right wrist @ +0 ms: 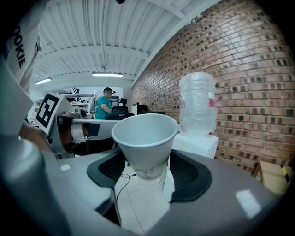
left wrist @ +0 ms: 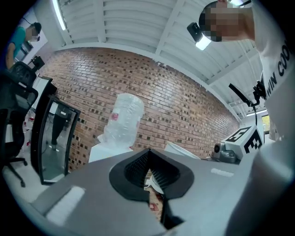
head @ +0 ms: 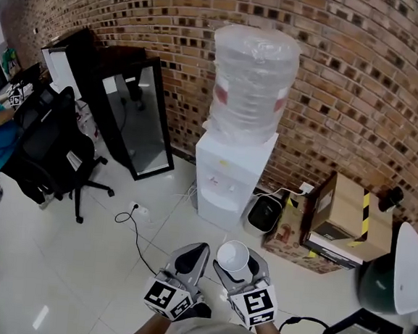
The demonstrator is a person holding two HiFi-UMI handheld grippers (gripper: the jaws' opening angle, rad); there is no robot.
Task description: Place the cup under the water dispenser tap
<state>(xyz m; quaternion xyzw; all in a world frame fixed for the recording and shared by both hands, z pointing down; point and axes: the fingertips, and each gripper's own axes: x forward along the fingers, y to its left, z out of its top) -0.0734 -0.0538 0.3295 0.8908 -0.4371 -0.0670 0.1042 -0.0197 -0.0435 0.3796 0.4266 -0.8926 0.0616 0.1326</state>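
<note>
So the right gripper (right wrist: 148, 174) has its fingers (right wrist: 192, 177) spread fairly wide around the lower part of the cup (right wrist: 145, 138). They pinch it near the base, upright and mouth up, and it's empty as far as I can see. That's my first worry: it looks like a thin disposable cup and it's held low, so nothing steadies the wide top. A bit too much squeeze could dent the wall, and with too little I'd guess it tips or slides out between the pads. The left gripper (left wrist: 150, 173) has its fingers pressed together on nothing. In the head view it sits just beside the right one, so a careless swing could knock the rim. Further out, the water dispenser (head: 230, 175) stands against the brick wall, well apart from the cup, so the cup is nowhere near the taps (head: 225, 187) yet. The taps sit in a shallow recess under the big bottle (head: 253, 79), and I reckon the rim could catch on a tap or the front panel if the cup goes in too high or tilted. There's also a cable (head: 136, 233) snaking across the floor (head: 61, 280) on the way to the dispenser, which looks like a trip hazard.
</note>
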